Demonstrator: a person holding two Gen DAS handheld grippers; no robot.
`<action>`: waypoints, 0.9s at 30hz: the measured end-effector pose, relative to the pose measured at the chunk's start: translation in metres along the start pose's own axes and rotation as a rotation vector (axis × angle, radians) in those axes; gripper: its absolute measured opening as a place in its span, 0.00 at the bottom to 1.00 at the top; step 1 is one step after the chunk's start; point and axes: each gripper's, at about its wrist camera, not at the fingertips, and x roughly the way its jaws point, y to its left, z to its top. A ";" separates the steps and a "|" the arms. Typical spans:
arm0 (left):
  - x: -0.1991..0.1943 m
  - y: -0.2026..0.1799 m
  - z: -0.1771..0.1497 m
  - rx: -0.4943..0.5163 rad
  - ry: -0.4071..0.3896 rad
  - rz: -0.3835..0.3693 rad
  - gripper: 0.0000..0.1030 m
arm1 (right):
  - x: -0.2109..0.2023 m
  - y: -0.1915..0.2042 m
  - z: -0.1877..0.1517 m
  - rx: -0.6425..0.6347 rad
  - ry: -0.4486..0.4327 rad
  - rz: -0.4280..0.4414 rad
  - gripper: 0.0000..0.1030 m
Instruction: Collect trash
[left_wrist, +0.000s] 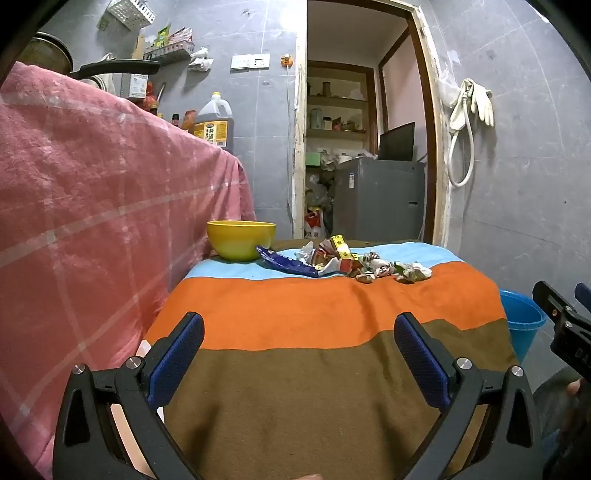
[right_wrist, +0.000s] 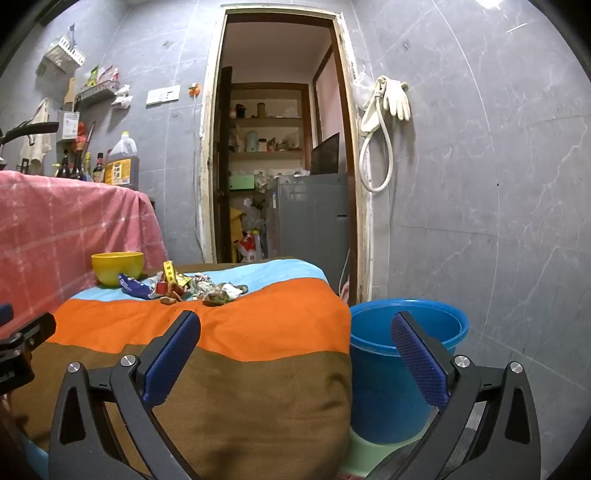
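trash pile (left_wrist: 354, 264) (wrappers) beside yellow bowl (left_wrist: 241, 240)

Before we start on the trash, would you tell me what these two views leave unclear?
- Yellow bowl: its inside is hidden by its own wall in both views.
- Blue bucket: its bottom is hidden by its rim in the right wrist view; in the left wrist view the striped cloth cuts it off.
- Trash pile: the small crumpled pieces are too small to identify or count.
- Table under the cloth: fully covered.

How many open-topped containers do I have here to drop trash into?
2: a yellow plastic bowl on the striped cloth beside the trash pile, and a blue plastic bucket beside the table's right edge.
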 end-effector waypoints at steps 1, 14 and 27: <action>0.000 0.000 0.000 0.000 0.000 0.000 0.98 | 0.000 0.000 0.000 -0.001 0.001 0.000 1.00; 0.000 -0.003 0.001 0.001 0.003 -0.001 0.98 | 0.001 0.000 0.000 0.001 0.002 0.000 1.00; 0.000 -0.001 0.001 -0.001 0.002 0.000 0.98 | 0.004 -0.001 0.000 0.002 0.004 -0.001 1.00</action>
